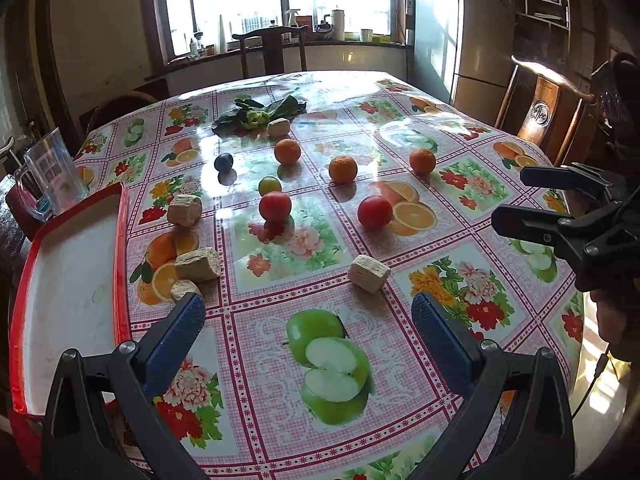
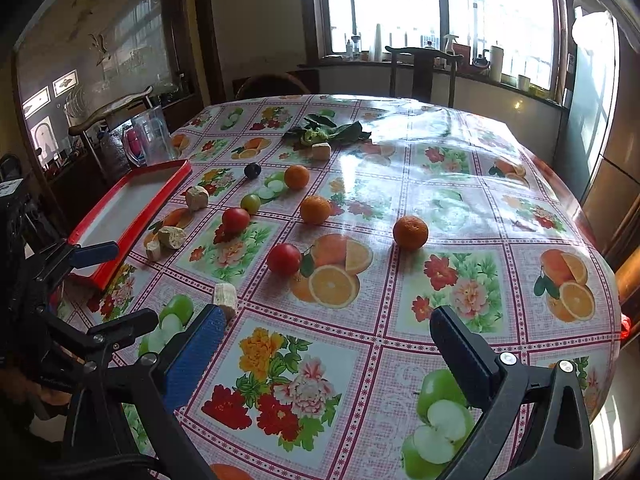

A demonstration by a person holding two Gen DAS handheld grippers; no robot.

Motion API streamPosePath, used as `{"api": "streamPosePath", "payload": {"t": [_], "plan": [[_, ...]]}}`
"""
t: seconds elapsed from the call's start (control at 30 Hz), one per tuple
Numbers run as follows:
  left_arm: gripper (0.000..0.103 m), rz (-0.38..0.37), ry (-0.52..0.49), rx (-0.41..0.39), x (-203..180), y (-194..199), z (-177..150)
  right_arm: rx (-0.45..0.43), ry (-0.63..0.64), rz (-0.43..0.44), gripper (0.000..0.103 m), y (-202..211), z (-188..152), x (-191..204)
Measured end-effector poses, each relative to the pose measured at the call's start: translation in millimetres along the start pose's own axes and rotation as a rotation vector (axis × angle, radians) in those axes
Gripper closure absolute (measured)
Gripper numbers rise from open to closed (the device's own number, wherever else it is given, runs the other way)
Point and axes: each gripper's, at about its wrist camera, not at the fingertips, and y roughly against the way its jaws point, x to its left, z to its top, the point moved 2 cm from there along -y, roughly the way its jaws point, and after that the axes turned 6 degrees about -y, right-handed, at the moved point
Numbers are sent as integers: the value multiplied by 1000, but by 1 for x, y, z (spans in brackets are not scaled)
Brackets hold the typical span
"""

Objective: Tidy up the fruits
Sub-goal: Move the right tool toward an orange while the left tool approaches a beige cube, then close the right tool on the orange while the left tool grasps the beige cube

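Note:
On the fruit-print tablecloth lie three oranges (image 1: 343, 168) (image 2: 410, 232), two red tomatoes (image 1: 375, 211) (image 2: 284, 258), a small green fruit (image 1: 269, 185) (image 2: 251, 202) and a dark plum (image 1: 223, 162) (image 2: 252, 170). A red-rimmed white tray (image 1: 68, 292) (image 2: 132, 204) sits at the left table edge, with nothing in it. My left gripper (image 1: 308, 320) is open and empty above the near table. My right gripper (image 2: 324, 332) is open and empty; it also shows at the right of the left wrist view (image 1: 520, 196).
Several beige porous blocks (image 1: 368, 273) (image 2: 225, 295) lie among the fruit. Leafy greens (image 1: 256, 114) (image 2: 326, 132) lie at the far side. A clear plastic jug (image 1: 54, 176) (image 2: 150, 142) stands behind the tray. Wooden chairs (image 1: 548, 112) stand around the table.

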Motion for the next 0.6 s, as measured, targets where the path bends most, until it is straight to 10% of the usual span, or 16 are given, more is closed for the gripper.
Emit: {"api": "streamPosePath", "payload": {"t": [0.4, 0.6], "plan": [[3, -142, -32, 75, -19, -35, 17, -24, -22, -24, 12, -53, 41, -41], [28, -161, -39, 91, -20, -56, 17, 63, -16, -84, 33, -99, 59, -56]]}}
